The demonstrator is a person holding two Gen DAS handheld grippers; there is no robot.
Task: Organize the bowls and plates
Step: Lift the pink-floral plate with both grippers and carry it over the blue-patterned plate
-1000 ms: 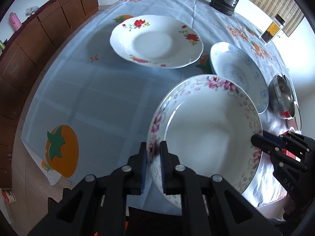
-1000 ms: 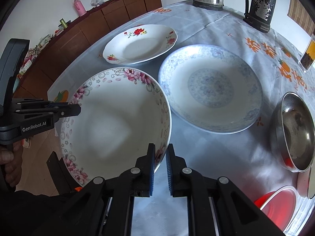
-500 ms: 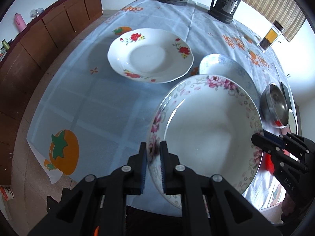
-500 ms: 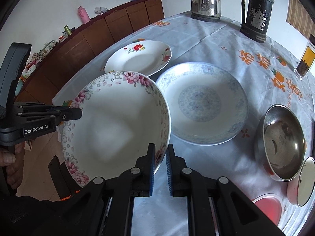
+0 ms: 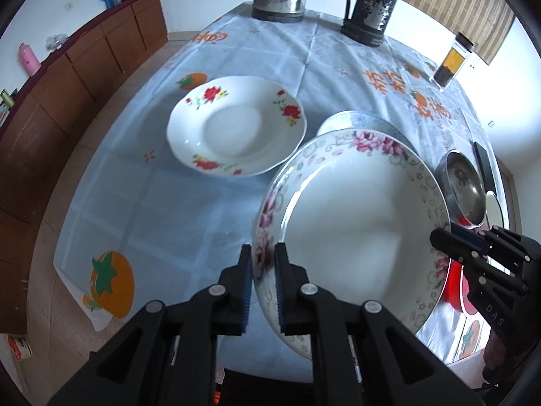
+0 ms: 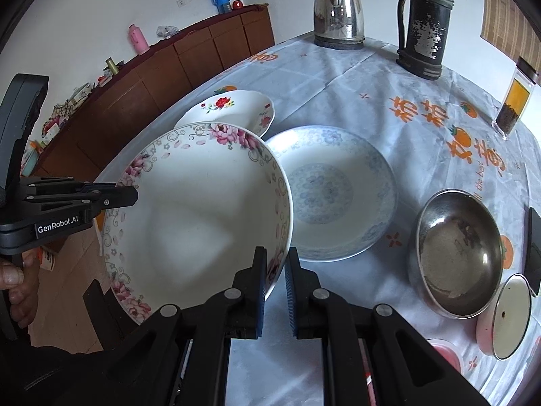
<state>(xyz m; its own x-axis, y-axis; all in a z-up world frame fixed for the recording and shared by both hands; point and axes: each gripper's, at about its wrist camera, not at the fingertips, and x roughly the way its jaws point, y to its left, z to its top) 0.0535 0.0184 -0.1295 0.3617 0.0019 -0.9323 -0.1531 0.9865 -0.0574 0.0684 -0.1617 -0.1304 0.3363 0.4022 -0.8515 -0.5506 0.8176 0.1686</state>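
A large pink-flowered bowl is held in the air above the near edge of the worktop; the left gripper has its jaws clamped on the bowl's left rim, the right gripper on its right rim; it looks like glazed china, stiff, slippery and breakable, best held by opposite rims as here; "GenRobot.AI" is printed on the left gripper, "DAS" on the right; the tablecloth carries orange Chinese characters.

The left gripper and right gripper pinch opposite rims of the pink-flowered bowl, near the red-flowered plate.
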